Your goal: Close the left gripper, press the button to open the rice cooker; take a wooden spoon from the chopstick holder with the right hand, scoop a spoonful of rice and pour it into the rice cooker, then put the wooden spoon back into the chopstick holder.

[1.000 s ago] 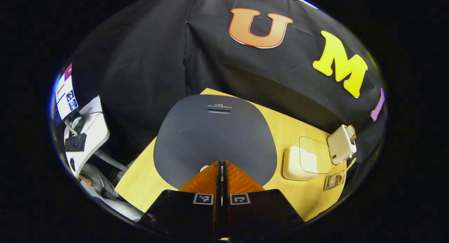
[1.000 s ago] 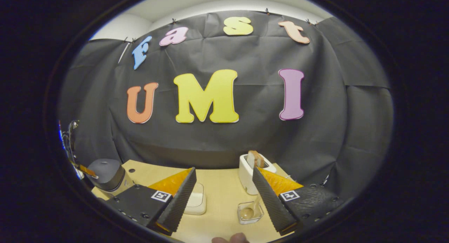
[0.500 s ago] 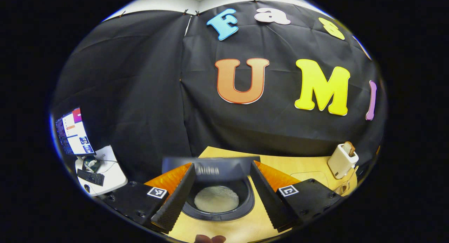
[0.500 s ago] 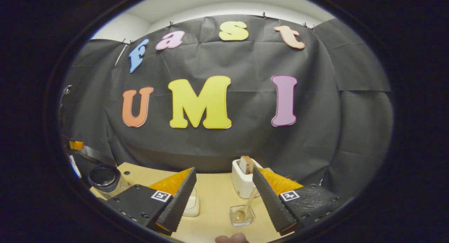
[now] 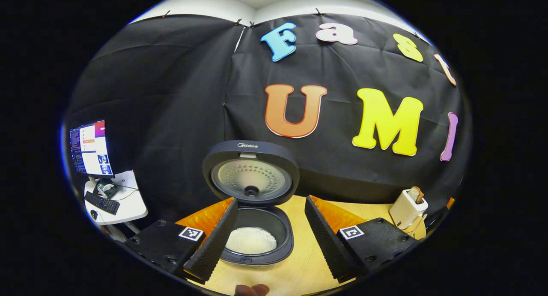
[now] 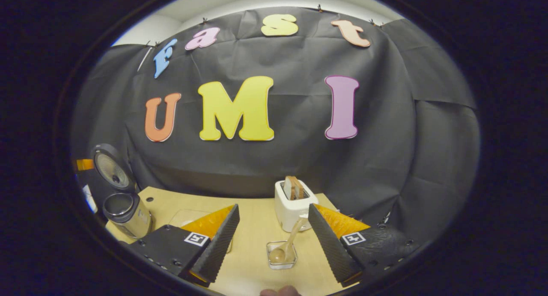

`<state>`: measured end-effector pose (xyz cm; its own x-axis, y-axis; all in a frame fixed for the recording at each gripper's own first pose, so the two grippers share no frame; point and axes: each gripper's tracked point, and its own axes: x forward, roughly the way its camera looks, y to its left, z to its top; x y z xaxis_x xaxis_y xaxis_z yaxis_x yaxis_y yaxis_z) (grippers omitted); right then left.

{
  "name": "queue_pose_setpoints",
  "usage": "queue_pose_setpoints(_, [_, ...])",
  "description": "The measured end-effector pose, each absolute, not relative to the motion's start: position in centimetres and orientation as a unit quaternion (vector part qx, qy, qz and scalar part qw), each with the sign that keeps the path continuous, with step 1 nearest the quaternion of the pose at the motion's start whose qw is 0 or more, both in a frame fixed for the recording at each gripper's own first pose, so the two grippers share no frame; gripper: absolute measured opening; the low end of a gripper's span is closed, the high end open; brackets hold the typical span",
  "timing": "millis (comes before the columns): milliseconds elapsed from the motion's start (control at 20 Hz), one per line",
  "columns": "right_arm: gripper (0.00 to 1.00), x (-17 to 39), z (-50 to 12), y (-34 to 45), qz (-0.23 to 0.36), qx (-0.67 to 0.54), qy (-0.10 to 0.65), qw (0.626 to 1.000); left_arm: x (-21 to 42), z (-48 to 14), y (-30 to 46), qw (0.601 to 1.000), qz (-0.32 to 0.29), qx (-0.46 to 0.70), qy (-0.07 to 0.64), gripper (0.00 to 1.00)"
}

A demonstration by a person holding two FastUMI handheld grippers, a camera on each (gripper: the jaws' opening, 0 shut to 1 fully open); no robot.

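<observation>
The rice cooker (image 5: 257,244) stands open just past my left gripper (image 5: 270,201), its lid (image 5: 250,176) upright and white rice in the pot. My left gripper is open with nothing between its fingers. In the right gripper view the same cooker (image 6: 124,210) sits at the far left. My right gripper (image 6: 274,208) is open and empty, a little short of the clear chopstick holder (image 6: 281,261). The wooden spoon (image 6: 287,244) stands in that holder, bowl down, handle leaning back toward the toaster. A pale rice box with a clear lid (image 6: 184,217) shows partly behind the left finger.
A white toaster (image 6: 294,202) with a bread slice stands behind the holder, near the wooden table's (image 6: 252,219) far edge; it is also at the right in the left gripper view (image 5: 406,208). A desk with a monitor (image 5: 90,148) is beyond the table's left side.
My left gripper went from shut over the closed lid to open and drawn back. The cooker's lid swung up to upright. My right gripper edged closer to the spoon holder.
</observation>
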<state>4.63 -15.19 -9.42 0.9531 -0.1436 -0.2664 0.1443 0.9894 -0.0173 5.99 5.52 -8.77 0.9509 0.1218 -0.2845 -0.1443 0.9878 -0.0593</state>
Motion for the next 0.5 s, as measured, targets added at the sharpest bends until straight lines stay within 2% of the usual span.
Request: queue_pose_setpoints(500, [0.96,8.5,-18.4,-19.2,-0.045,0.012,0.240,0.970,6.6,-8.8,-1.5,0.990,0.015,-0.006,0.139,0.99])
